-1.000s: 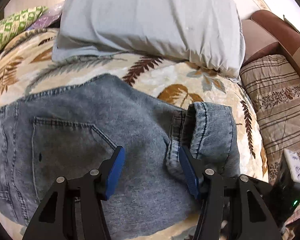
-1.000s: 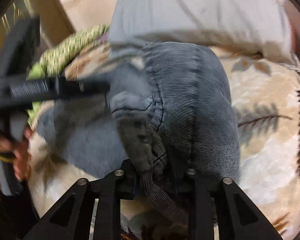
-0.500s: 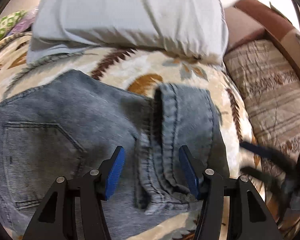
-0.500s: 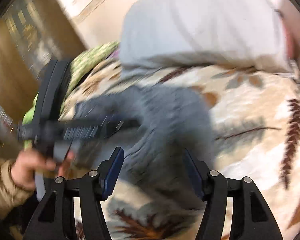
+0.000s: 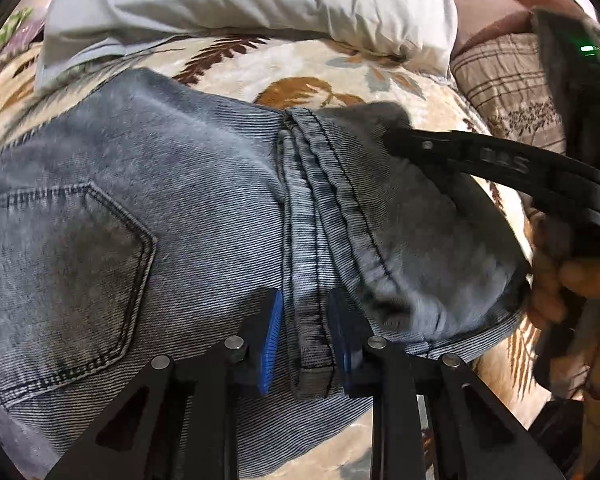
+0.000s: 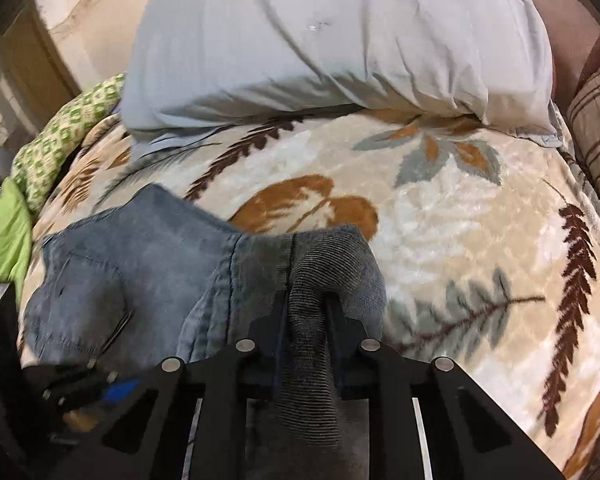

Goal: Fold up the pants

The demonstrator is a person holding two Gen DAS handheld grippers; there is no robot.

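Observation:
Folded blue-grey jeans [image 5: 188, 200] lie on a leaf-patterned blanket [image 5: 300, 68], back pocket at the left. My left gripper [image 5: 302, 312] is closed around the bunched hem edge of the folded-over leg [image 5: 312, 240] at the near edge. My right gripper [image 6: 306, 312] is shut on a raised fold of the jeans [image 6: 324, 264] at their right end. The right gripper also shows in the left wrist view [image 5: 500, 160], reaching in from the right over the folded leg.
A large grey pillow [image 6: 340, 40] lies behind the jeans. A green patterned cushion [image 6: 68, 132] is at the far left. A brown striped cushion [image 5: 512, 92] and a brown headboard are at the right.
Both grippers were open half a second ago and have closed on the jeans. The left gripper moved closer to the hem. The right gripper came back onto the right fold.

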